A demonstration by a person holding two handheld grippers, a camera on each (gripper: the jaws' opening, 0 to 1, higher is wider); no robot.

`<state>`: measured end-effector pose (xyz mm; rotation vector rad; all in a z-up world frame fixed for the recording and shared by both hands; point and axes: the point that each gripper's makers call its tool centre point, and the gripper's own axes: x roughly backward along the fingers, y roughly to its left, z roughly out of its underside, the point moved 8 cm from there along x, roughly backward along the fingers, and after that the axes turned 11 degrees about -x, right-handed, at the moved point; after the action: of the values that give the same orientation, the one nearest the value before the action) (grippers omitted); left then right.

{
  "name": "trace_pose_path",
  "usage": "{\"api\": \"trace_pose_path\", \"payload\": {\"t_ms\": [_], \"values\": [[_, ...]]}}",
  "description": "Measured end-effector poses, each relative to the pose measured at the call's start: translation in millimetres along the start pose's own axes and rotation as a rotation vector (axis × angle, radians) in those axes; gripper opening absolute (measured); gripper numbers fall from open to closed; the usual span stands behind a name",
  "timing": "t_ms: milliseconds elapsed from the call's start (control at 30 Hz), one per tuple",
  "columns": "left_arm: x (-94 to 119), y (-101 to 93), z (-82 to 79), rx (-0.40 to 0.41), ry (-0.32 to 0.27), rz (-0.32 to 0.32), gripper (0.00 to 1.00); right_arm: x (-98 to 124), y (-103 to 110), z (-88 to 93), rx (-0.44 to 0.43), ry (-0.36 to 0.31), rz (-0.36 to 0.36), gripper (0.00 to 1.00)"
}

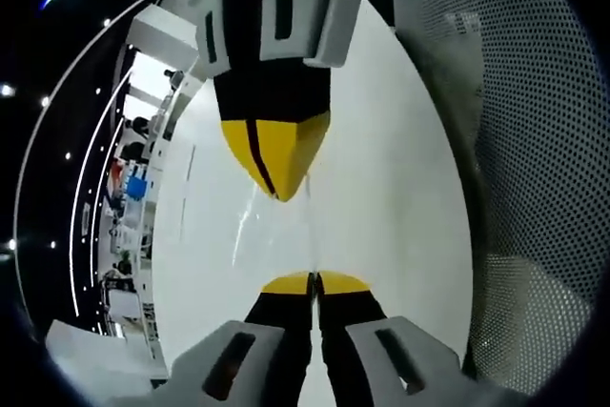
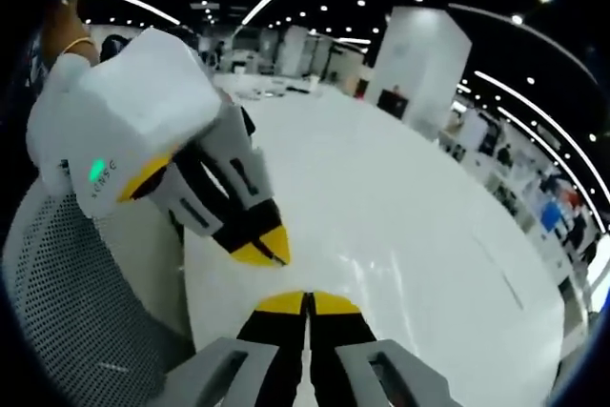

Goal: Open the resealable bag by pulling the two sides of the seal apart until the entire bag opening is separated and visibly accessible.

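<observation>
White table (image 1: 381,197), both tongs closed on clear bag (image 1: 276,221)

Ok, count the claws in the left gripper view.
2. The left claw rises from the bottom edge, its yellow tips shut. The right claw comes down from the top, also shut, pointing at it.

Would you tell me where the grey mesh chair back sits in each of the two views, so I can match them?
Left gripper view: mesh chair back along the right edge.
Right gripper view: at lower left.
Shared landmark: the white table, bordering the mesh in both.
</observation>
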<state>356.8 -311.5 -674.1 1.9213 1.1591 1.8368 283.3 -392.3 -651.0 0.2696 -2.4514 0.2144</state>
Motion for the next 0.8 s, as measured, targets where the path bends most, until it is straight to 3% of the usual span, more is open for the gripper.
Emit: {"api": "trace_pose_path", "payload": {"t_ms": [433,800], "values": [[-3,-12.1,-12.1,-0.081,-0.009,0.047,0.00,0,-11,0.0,-0.080,-0.002,0.065,0.00],[-4,-18.4,-18.3,-0.083,-0.037,0.078,0.00,1,-17,3.8,-0.120,0.001,0.086,0.00]]}}
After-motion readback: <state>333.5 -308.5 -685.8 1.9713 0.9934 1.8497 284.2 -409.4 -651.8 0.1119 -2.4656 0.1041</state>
